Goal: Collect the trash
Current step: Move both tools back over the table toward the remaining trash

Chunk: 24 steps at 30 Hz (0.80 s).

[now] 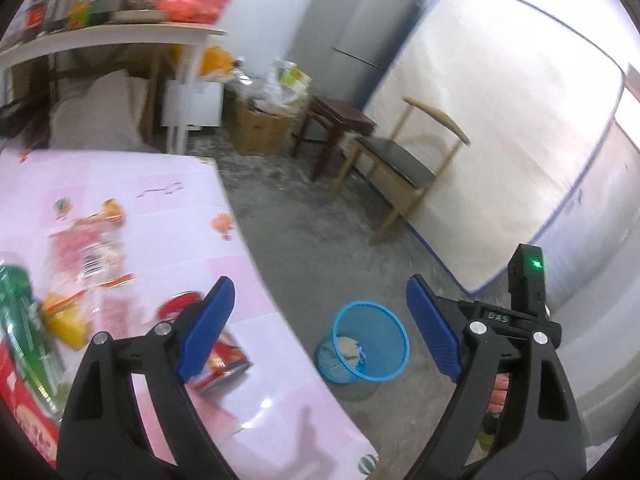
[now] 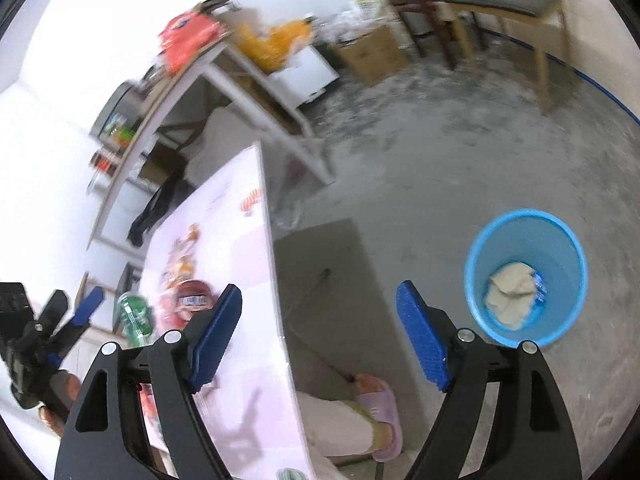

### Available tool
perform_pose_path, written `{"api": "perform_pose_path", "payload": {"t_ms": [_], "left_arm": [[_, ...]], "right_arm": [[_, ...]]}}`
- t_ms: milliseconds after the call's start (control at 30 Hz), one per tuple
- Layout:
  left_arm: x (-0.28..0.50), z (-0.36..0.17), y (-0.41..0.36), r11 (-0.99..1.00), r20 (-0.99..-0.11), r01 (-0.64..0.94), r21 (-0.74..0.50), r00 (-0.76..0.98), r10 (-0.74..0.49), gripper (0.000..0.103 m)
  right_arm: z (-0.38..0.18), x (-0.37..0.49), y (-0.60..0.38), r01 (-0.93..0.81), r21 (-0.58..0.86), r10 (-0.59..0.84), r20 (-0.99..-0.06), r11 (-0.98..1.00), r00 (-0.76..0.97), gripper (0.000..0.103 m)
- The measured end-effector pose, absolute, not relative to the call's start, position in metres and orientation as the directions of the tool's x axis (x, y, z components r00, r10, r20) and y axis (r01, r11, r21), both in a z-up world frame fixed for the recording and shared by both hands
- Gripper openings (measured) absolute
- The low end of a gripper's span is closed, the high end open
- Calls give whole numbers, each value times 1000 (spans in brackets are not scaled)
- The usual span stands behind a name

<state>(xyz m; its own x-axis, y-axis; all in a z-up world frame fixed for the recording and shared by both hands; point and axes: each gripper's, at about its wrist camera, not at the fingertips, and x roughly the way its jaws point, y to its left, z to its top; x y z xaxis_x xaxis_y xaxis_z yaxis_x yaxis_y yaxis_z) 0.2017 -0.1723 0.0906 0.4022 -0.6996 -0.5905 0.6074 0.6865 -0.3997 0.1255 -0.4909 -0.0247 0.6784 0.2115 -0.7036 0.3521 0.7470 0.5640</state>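
Both grippers (image 1: 320, 328) (image 2: 320, 332) gape empty; blue bin (image 2: 526, 278) stands upright, mouth up, holding crumpled paper (image 2: 510, 296).

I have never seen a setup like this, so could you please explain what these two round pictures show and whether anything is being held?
There is no robot here: a person holds a two-fingered tool in each hand, with a fisheye camera on each looking along its blue fingers. One picture is from the left tool, the other from the right tool. Both are open and hold nothing. On the pink table lie snack wrappers, a green bottle and a red packet. On the floor stands a blue wastebasket with crumpled paper inside.
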Motion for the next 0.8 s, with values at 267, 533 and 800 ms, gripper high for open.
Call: {"api": "perform_pose_path", "payload": {"t_ms": [267,533,800], "left_arm": [[216,89,-120,776,-594,513,-367,512,-620,83],[236,90,-61,825,-593,432,-365,575,-563,85],[255,91,-24,844,-588,385,-375,605,-537,85]], "right_arm": [[5,180,-433,241,522,281,-729,818,625,82],[35,223,-388,168,525,328,-718,834,614,82],[50,266,-353,122,535,371,-714,836,593,82]]}}
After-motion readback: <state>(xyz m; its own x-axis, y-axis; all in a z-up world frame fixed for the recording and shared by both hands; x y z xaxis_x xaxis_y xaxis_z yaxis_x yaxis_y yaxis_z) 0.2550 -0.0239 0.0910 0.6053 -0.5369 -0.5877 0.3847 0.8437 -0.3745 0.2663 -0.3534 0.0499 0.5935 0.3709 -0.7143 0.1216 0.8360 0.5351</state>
